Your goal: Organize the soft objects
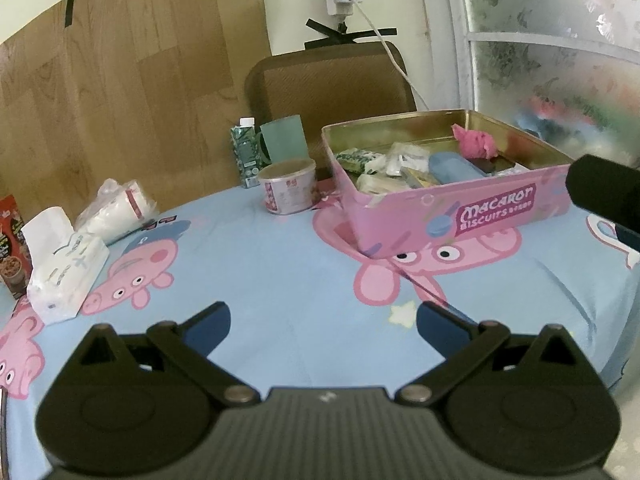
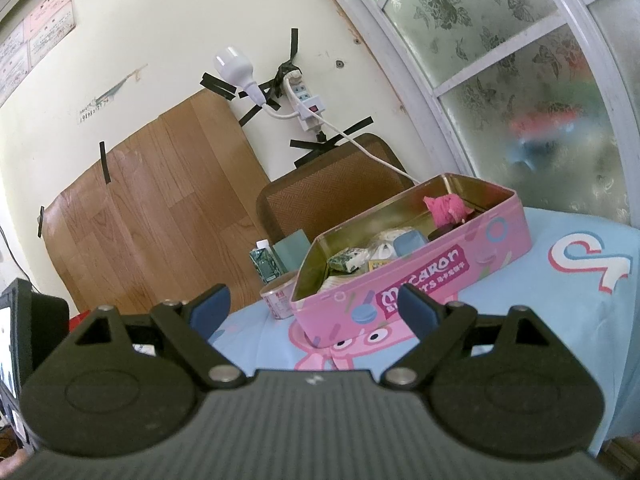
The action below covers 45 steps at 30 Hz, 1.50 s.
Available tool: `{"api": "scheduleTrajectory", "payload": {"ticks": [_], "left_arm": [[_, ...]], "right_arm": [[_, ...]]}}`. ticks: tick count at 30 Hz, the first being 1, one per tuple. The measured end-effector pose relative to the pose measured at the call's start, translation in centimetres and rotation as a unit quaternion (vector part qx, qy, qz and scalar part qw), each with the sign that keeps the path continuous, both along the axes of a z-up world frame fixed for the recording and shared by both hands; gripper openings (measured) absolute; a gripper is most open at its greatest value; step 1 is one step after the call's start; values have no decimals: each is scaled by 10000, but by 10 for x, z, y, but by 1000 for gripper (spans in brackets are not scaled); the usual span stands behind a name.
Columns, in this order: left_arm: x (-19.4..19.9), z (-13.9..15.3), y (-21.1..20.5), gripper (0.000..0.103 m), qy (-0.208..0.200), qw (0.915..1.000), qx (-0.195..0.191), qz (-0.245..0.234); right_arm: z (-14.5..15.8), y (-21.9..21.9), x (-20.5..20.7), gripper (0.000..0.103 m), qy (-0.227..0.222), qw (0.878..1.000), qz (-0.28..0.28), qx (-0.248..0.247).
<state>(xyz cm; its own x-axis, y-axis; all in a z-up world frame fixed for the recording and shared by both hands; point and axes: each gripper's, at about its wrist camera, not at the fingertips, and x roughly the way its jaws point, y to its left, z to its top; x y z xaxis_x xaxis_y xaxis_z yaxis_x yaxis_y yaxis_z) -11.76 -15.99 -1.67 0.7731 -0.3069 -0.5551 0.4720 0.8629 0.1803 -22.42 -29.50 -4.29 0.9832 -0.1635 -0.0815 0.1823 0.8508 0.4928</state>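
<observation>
Both my tools are empty. My left gripper (image 1: 323, 322) has its jaws spread wide over the bare blue cartoon tablecloth (image 1: 256, 264), nothing between the pads. My right gripper (image 2: 314, 306) is likewise spread and holds nothing; it hovers short of the near wall of the pink biscuit tin (image 2: 420, 280).

Next out, on the left side of the cloth: a white tissue pack (image 1: 66, 272) lies on the cloth, and just behind it a clear bag of white rolled stuff (image 1: 120, 208). Both are soft and both sit well apart from the tin. I judge these to be the items left to sort.

Further on, the tin (image 1: 460, 216) stands open. Inside it I see a pink crumpled cloth (image 1: 476, 142) toward the far right corner, a blue-grey soft pouch (image 1: 454, 166) mid-tin, and some small packets at the left end; I cannot identify those exactly. So part of the sorting looks done.

Beyond the tin's left end: a pink-labelled tub (image 1: 288, 188), a green carton (image 1: 246, 150) and a teal cup (image 1: 284, 138). Rigid, probably not my concern.
</observation>
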Motion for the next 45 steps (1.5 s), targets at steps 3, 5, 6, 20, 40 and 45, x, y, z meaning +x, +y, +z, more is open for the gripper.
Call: {"api": "scheduleTrajectory", "payload": {"ticks": [3,5,6,20,40,45], "left_arm": [[1,-2,1,103,10,10000,24,18],[2,-3,1,103,19,10000,35,29],[2,-3,1,103,22,10000,39,34],[5,-5,3,103,29,9999,85,53],[9,-5,5,103,44,9998,128,109],[9,-5,5,103,42,9998,133,112]], "right_arm": [[0,0,0,93,-1,10000,0,-3],[0,0,0,93,1,10000,-4,-3],[0,0,0,93,2,10000,-3,2],[0,0,0,93,4,10000,-8,0],[0,2,1,93,7,10000,-16,-4],[0,3,1,93,11,10000,-31,-2]]}}
